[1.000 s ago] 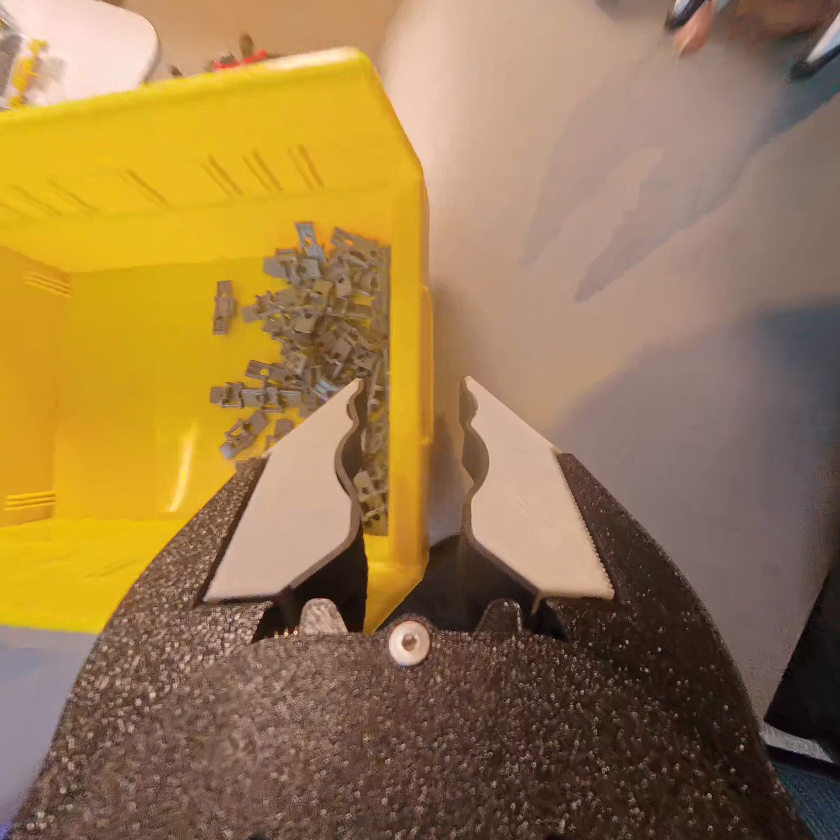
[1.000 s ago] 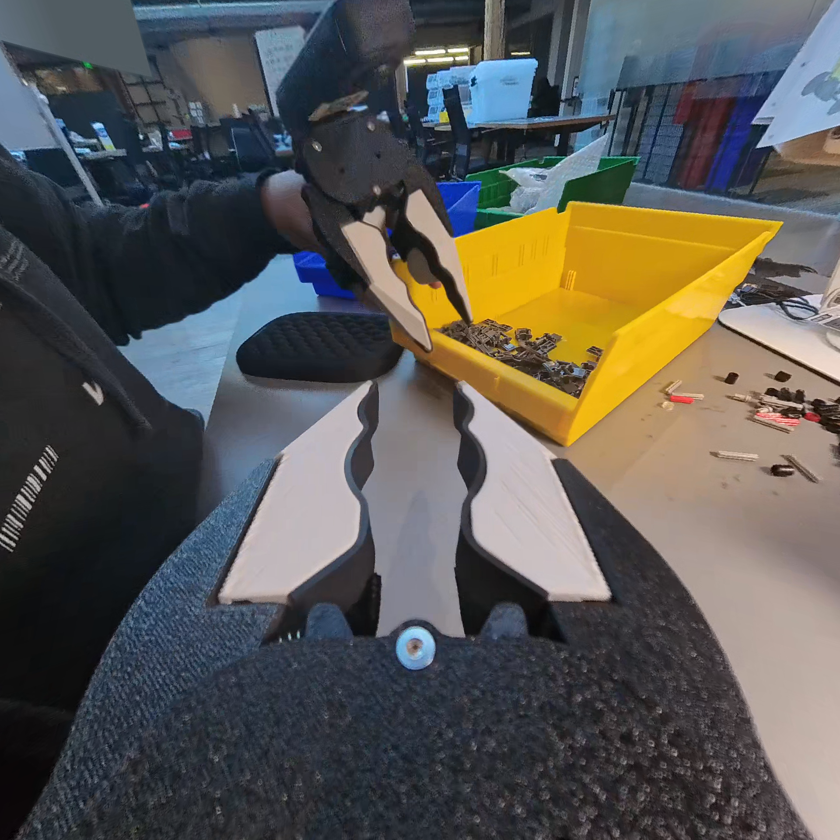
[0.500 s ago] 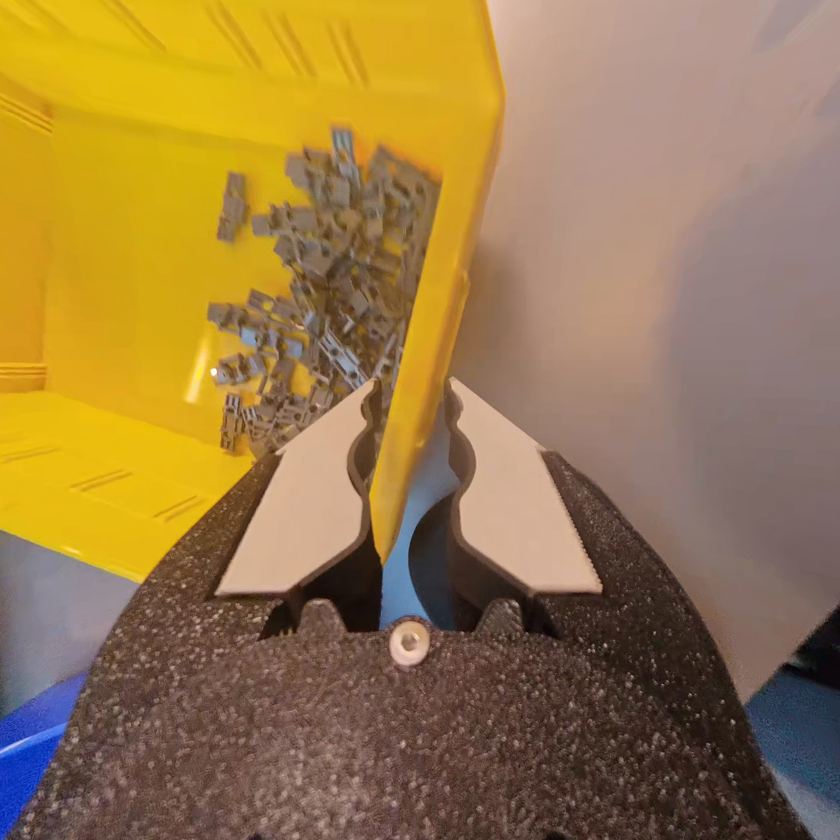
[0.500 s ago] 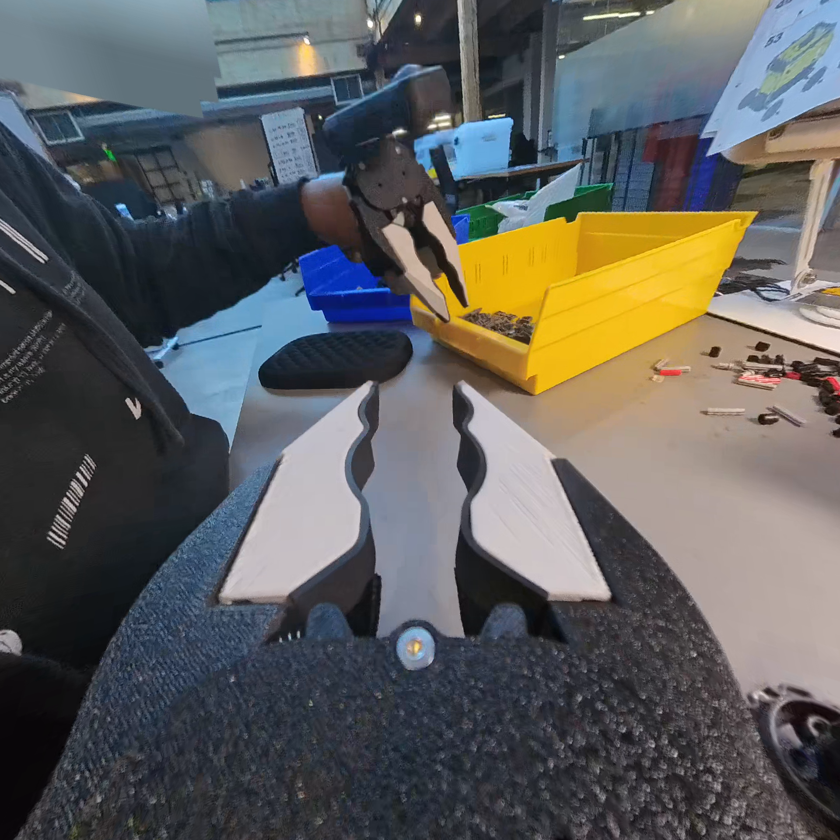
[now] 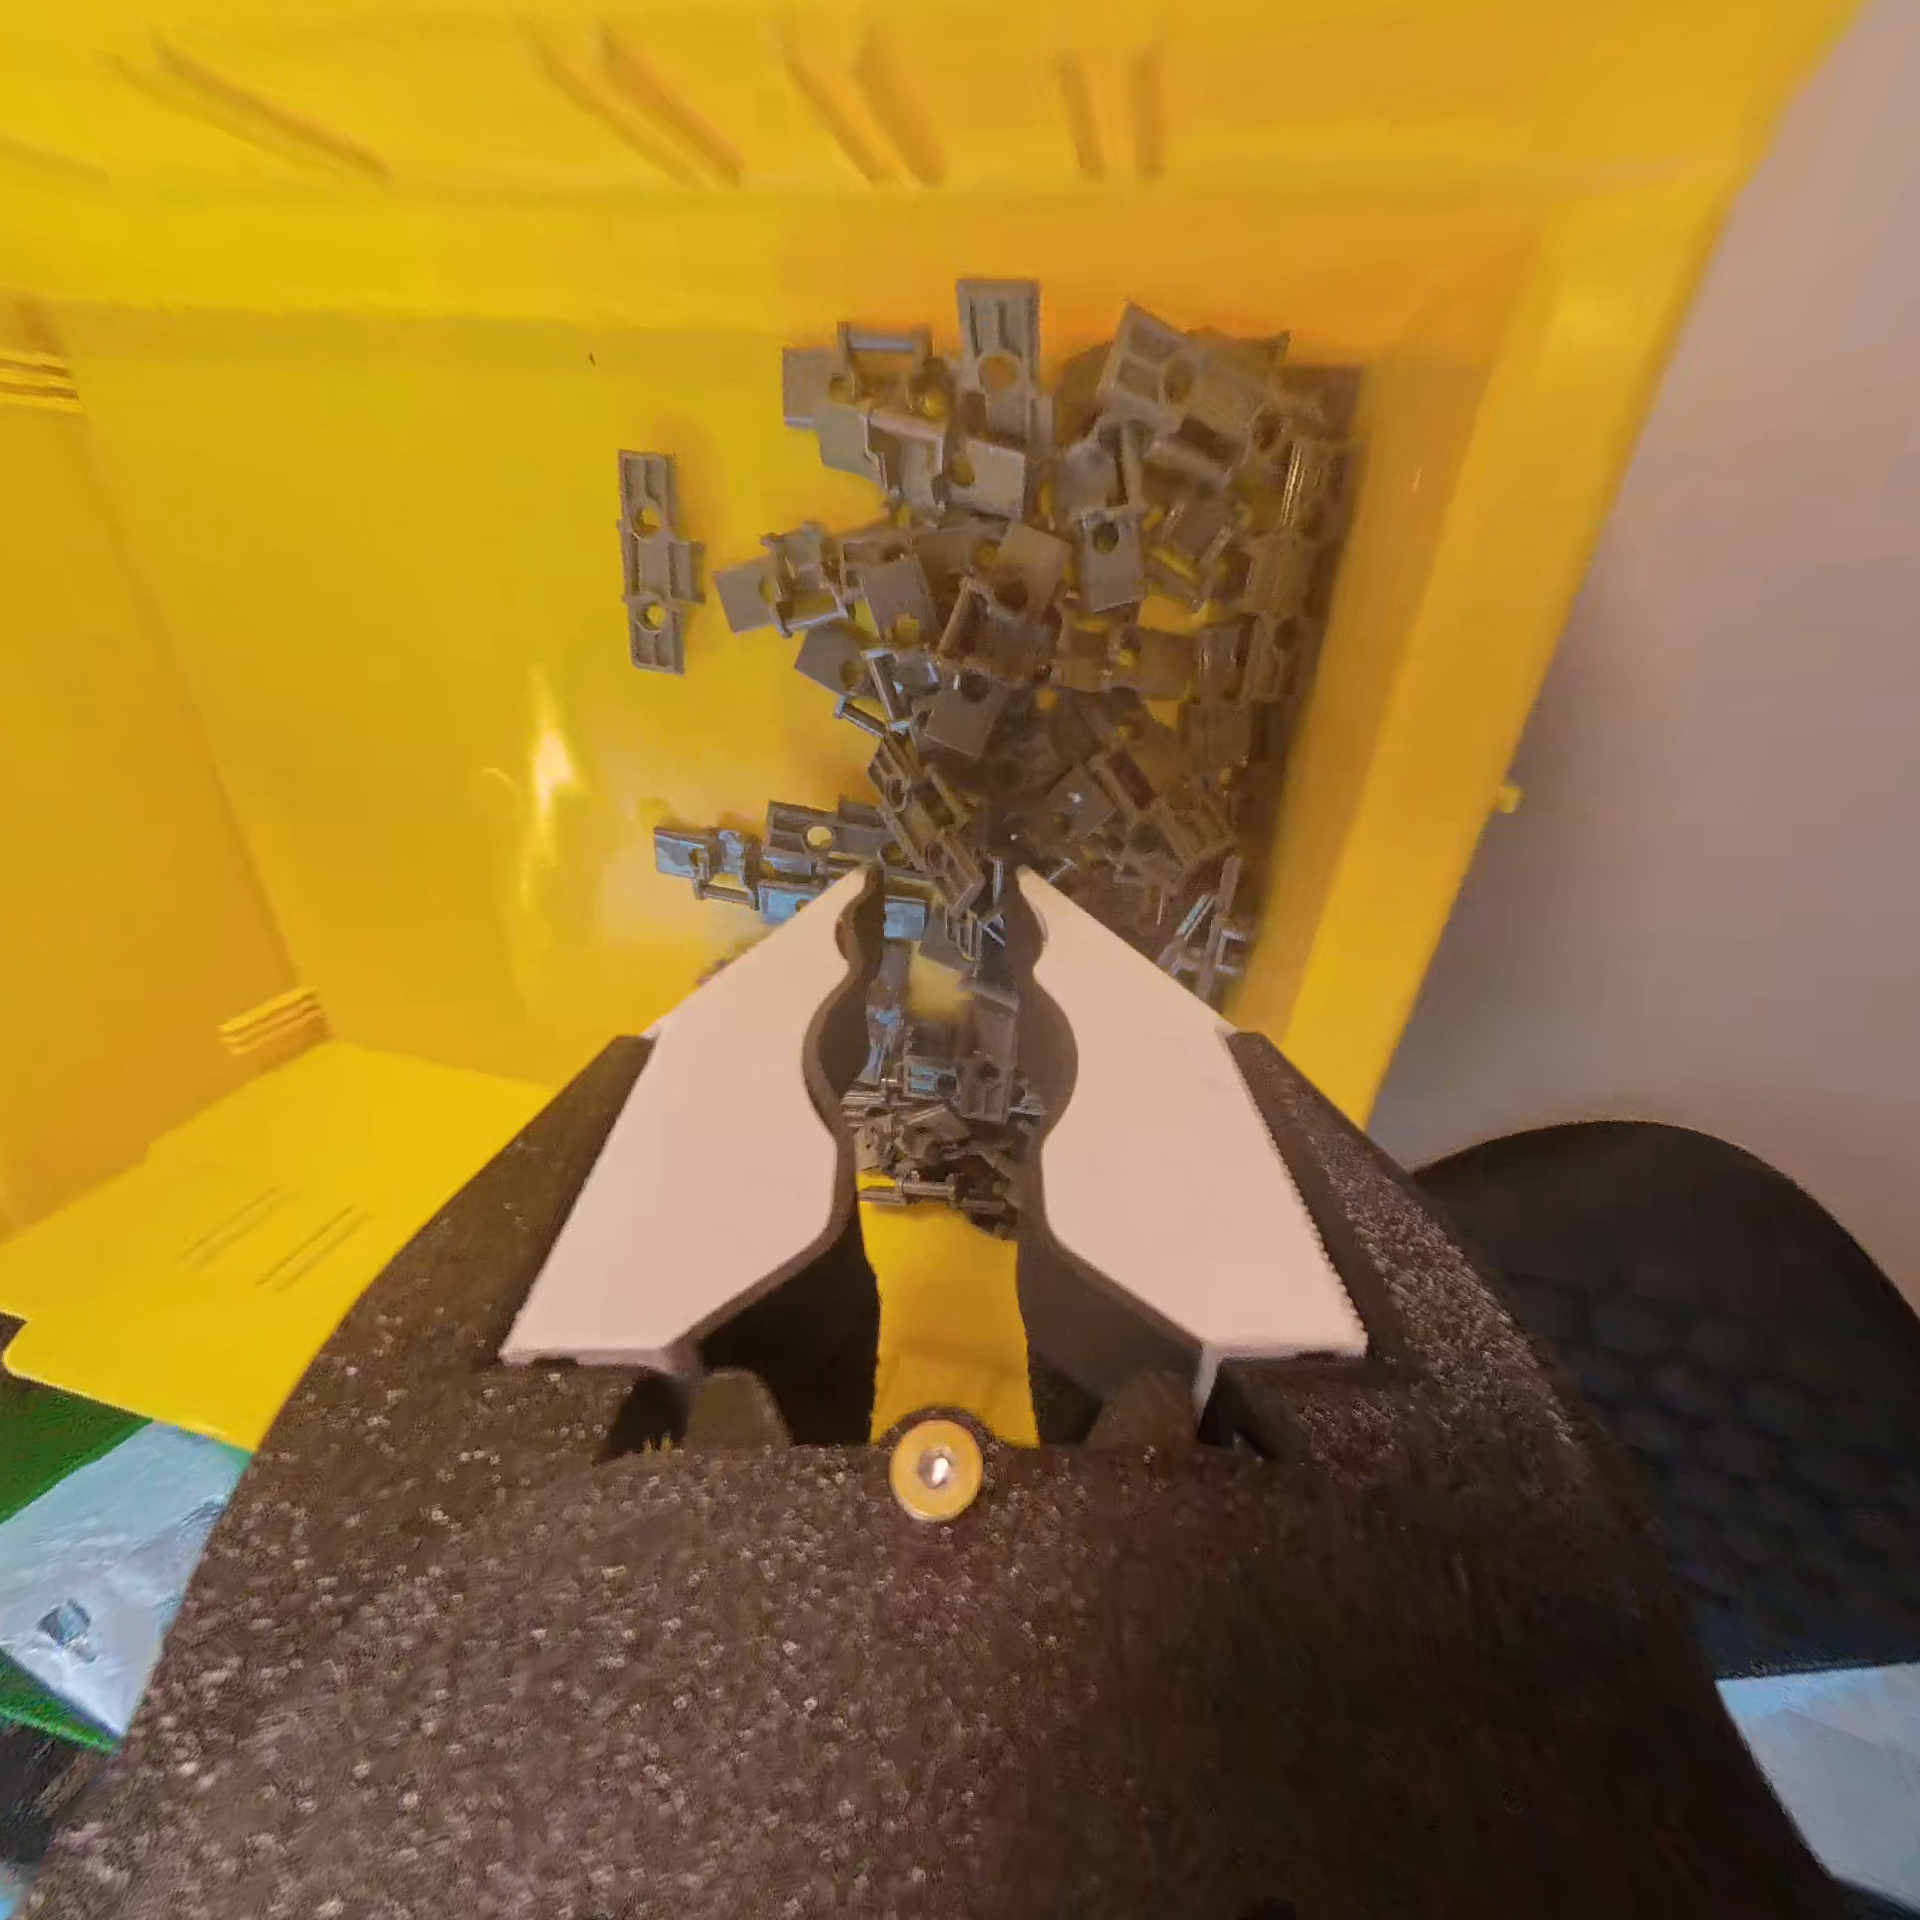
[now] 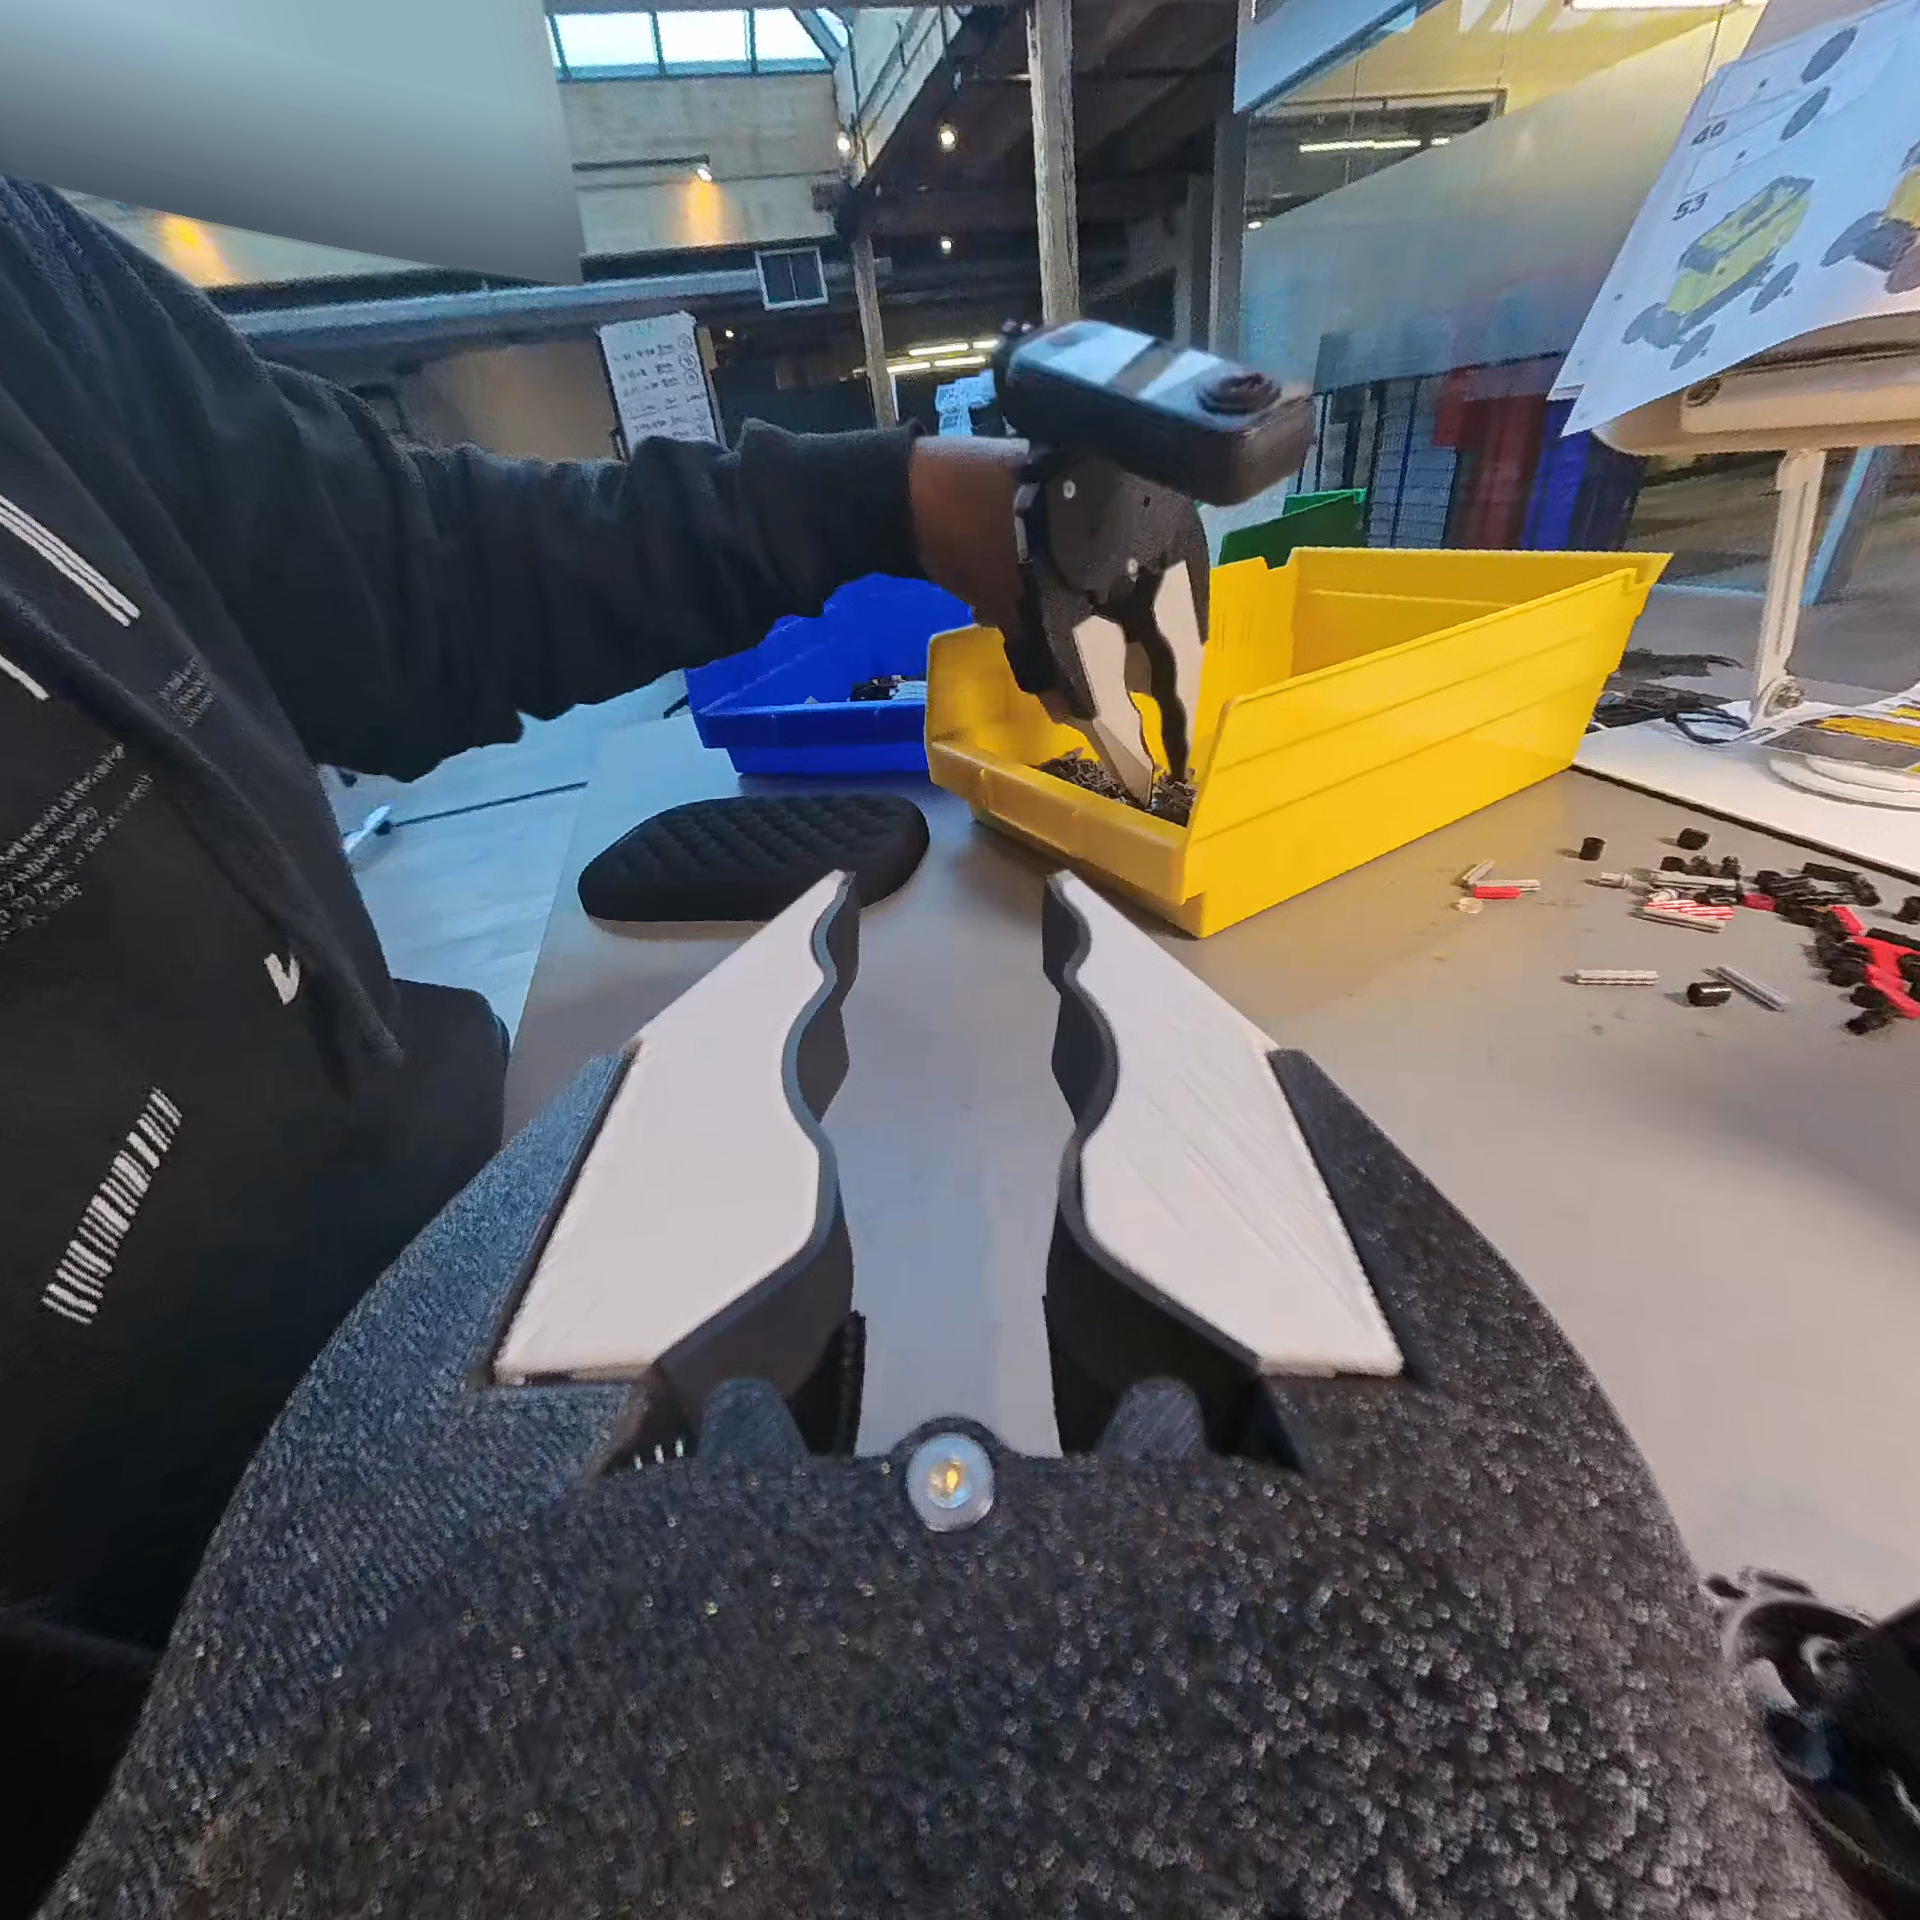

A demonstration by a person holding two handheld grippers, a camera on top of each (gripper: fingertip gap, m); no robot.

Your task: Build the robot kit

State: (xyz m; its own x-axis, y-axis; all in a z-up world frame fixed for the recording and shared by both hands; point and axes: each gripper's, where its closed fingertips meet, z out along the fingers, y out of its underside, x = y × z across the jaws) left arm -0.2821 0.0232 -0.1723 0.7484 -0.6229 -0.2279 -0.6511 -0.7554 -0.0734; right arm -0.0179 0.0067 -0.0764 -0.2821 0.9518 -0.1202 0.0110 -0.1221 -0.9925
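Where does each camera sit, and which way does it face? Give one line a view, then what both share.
Left wrist view: on the left tool, looking down into the yellow bin at grey parts; its own fingers show.
Right wrist view: on the right tool, low above the table, facing the bin; a sleeve shows.
Shared: bin, parts, black pad, left tool.

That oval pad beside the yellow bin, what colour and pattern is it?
The oval pad is black with a dimpled, quilted texture, clearest in the right wrist view.

Grey table (image 6: 1558,1143) bears yellow bin (image 6: 1403,748), blue bin (image 6: 800,717), black pad (image 6: 748,857).
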